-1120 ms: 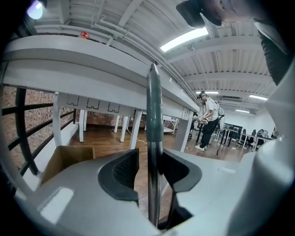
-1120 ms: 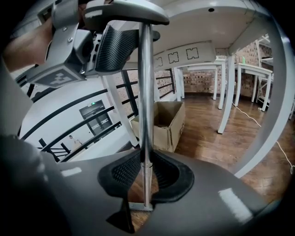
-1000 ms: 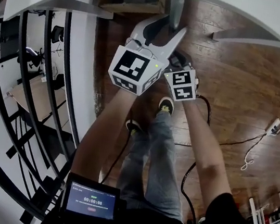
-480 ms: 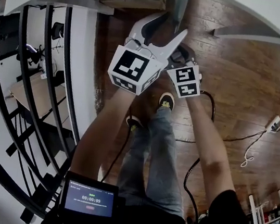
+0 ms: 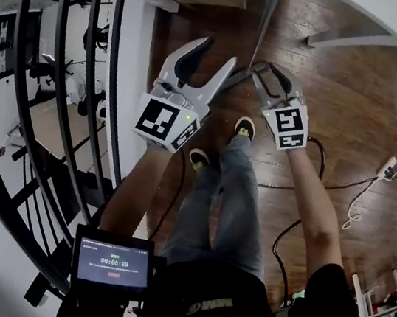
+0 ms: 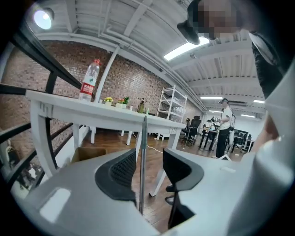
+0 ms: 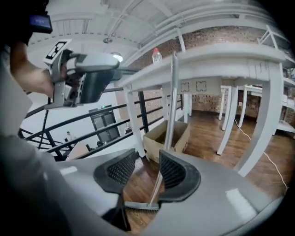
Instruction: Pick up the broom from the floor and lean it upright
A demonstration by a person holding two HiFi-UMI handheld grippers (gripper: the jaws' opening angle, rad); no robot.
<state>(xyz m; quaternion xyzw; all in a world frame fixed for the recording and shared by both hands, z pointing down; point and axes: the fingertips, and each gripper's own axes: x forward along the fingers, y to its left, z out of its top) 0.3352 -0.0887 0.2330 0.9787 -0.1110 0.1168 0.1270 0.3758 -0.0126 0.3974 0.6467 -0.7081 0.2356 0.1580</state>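
- Broom stands upright just ahead of both grippers, its top leaning on the surface edge.
- Left gripper released, jaws closing. Right gripper released, jaws opening (handle only lines up with each gap, untouched).
- Railing crowds the left gripper's outer side. Open floor lies beyond the right gripper.

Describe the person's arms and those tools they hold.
The left gripper and right gripper are pale grey with curved jaws, black ribbed pads and a white cube of black square markers. Top: black, short-sleeved. Left jaws closing, right opening, broom handle between each pair.
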